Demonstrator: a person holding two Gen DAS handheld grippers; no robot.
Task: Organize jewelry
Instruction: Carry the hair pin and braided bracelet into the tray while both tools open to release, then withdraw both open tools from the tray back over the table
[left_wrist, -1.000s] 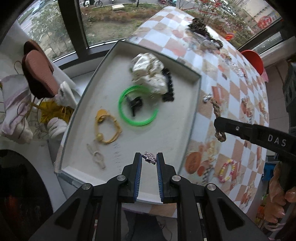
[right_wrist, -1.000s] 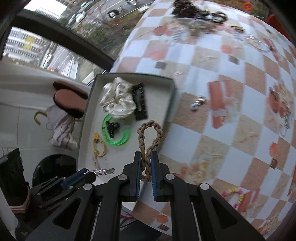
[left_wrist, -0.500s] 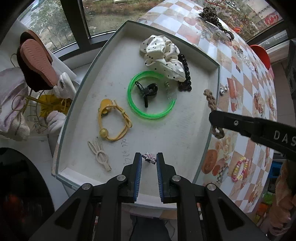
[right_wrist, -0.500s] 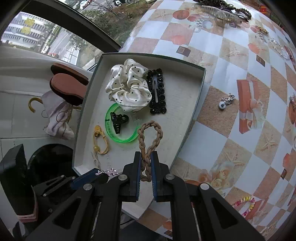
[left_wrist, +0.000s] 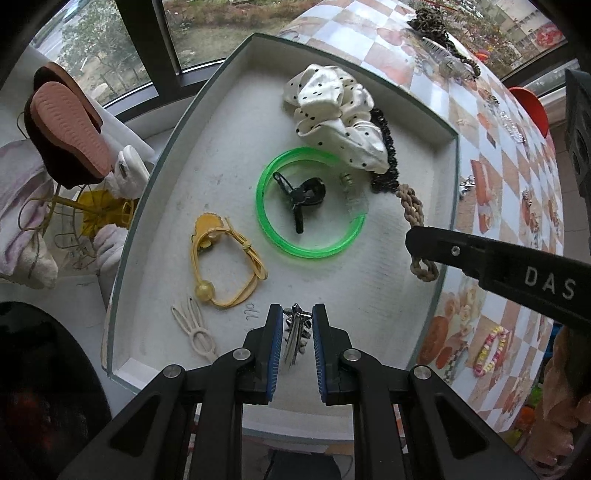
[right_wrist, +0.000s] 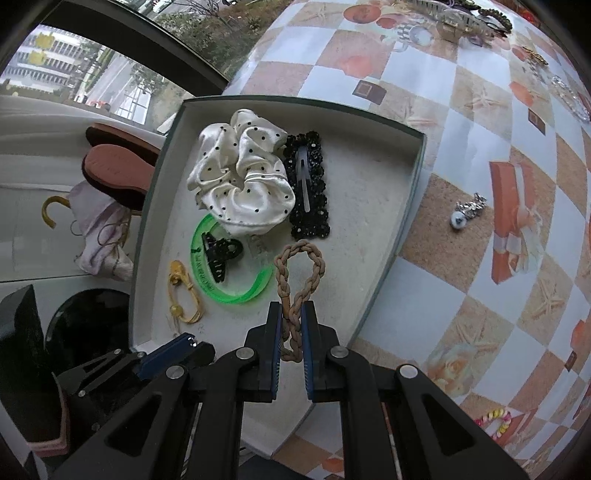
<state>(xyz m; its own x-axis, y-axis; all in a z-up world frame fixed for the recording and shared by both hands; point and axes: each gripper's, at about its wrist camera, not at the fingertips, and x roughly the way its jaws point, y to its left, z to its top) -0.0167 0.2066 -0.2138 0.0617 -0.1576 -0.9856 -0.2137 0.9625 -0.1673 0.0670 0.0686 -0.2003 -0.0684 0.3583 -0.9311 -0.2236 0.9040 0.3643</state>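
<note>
A shallow white tray (left_wrist: 229, 110) (right_wrist: 369, 192) sits on the checkered table's left end. It holds a polka-dot scrunchie (left_wrist: 334, 110) (right_wrist: 240, 181), a black beaded clip (right_wrist: 308, 184), a green bangle (left_wrist: 306, 251) around a black claw clip (left_wrist: 303, 194), a yellow hair tie (left_wrist: 225, 258) and a cream clip (left_wrist: 195, 328). My left gripper (left_wrist: 297, 332) is shut on a silver star hair clip (left_wrist: 293, 336) just above the tray's near end. My right gripper (right_wrist: 291, 332) is shut on a brown braided hair tie (right_wrist: 299, 273) (left_wrist: 413, 210) over the tray's near right part.
Loose jewelry lies on the table: a silver earring (right_wrist: 467, 212), a pastel bead bracelet (left_wrist: 489, 350) (right_wrist: 495, 417), dark chains and clips at the far end (left_wrist: 439, 40). Slippers (left_wrist: 66, 125) and a yellow rack stand left of the tray by the window.
Both grippers have moved closer to the tray and lower over it. The silver clip now hangs lengthwise between the left jaws, which look a little wider apart. The braided tie stays gripped.
</note>
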